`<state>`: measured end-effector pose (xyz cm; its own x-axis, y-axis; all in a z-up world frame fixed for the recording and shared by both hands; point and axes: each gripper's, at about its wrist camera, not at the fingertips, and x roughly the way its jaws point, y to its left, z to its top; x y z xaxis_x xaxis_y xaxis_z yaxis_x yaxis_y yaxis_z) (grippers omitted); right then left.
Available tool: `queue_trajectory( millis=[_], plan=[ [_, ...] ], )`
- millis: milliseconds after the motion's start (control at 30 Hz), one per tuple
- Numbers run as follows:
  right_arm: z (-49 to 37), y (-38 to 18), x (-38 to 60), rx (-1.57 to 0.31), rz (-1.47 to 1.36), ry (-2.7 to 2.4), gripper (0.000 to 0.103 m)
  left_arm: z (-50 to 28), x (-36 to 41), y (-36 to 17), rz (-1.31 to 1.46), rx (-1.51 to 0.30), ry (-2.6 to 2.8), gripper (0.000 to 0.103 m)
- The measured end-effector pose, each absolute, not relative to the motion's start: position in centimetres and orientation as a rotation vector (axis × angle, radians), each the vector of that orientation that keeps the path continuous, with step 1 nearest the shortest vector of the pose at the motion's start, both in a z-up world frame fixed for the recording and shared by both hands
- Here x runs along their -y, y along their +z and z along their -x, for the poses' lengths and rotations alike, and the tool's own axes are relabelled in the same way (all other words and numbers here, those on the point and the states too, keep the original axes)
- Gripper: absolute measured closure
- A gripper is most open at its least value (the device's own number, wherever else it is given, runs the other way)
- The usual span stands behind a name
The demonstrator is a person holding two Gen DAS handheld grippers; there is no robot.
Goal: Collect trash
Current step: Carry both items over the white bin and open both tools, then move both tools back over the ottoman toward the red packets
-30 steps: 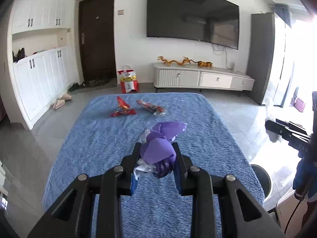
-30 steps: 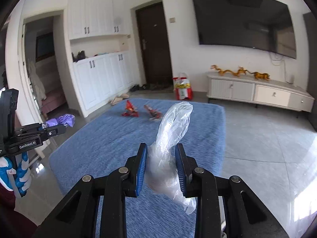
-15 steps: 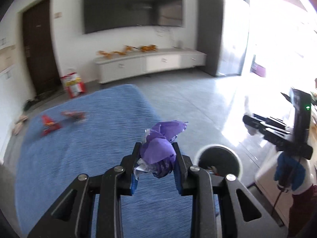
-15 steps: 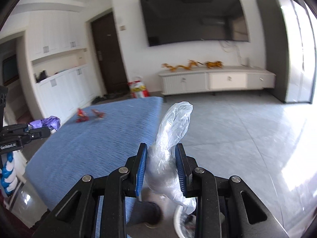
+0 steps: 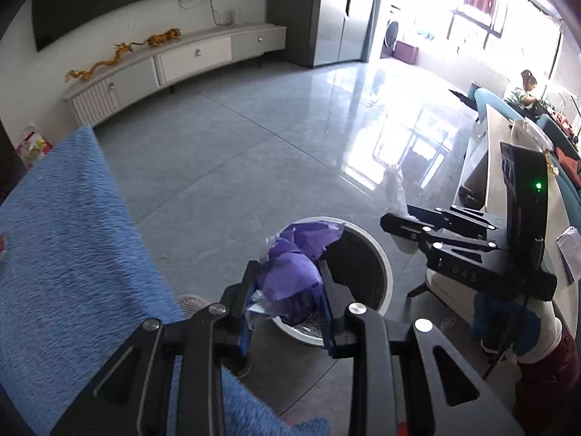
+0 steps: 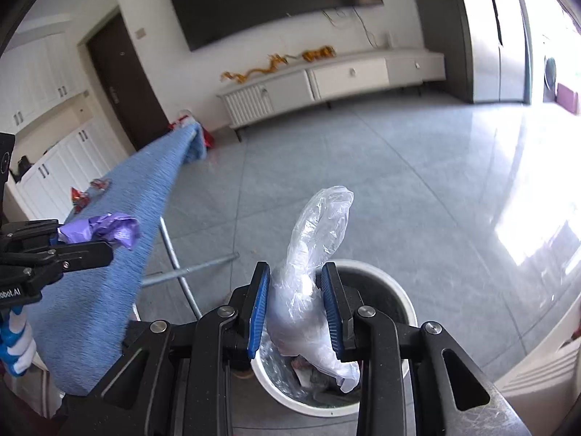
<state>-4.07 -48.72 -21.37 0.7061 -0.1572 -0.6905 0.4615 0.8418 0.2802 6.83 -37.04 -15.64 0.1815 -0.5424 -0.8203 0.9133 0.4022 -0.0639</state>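
My left gripper (image 5: 287,298) is shut on a crumpled purple wrapper (image 5: 290,269), held just over the near left rim of a round white bin (image 5: 385,272) on the floor. My right gripper (image 6: 295,305) is shut on a clear plastic bag (image 6: 316,239), which hangs over the same bin (image 6: 406,301); trash lies at the bin's bottom. In the right wrist view the left gripper (image 6: 72,243) shows at the left edge with the purple wrapper (image 6: 105,230). In the left wrist view the right gripper (image 5: 406,225) reaches in from the right with the plastic bag (image 5: 395,189).
A table with a blue cloth (image 6: 109,254) stands left of the bin on metal legs (image 6: 178,265); red wrappers (image 6: 81,196) lie at its far end. A white TV cabinet (image 6: 326,80) lines the far wall. A person (image 5: 523,87) sits far off by the bright windows.
Both grippers swung from over the blue table to the right and down, tilting toward the floor, and now hang over the white bin. Each still holds its piece of trash.
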Motion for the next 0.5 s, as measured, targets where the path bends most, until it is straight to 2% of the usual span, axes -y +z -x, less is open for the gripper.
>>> queue_trajectory(
  millis=[167, 267, 367, 500],
  plan=[
    [3.6, -23.0, 49.6, -0.738, -0.493, -0.395, 0.070, -6.9, 40.3, -17.7, -0.527, -0.927, -1.128, 0.075],
    [3.8, -23.3, 49.9, -0.745, -0.500, -0.430, 0.058, -7.2, 41.3, -18.2, -0.518, -0.944, -1.150, 0.067],
    [4.4, -23.3, 50.2, -0.744, -0.504, -0.448, 0.057, -7.3, 41.6, -18.1, -0.481, -0.958, -1.170, 0.055],
    [5.1, -22.5, 50.0, -0.742, -0.497, -0.467, 0.057, -7.5, 40.7, -17.0, -0.448, -0.945, -1.170, 0.052]
  ],
)
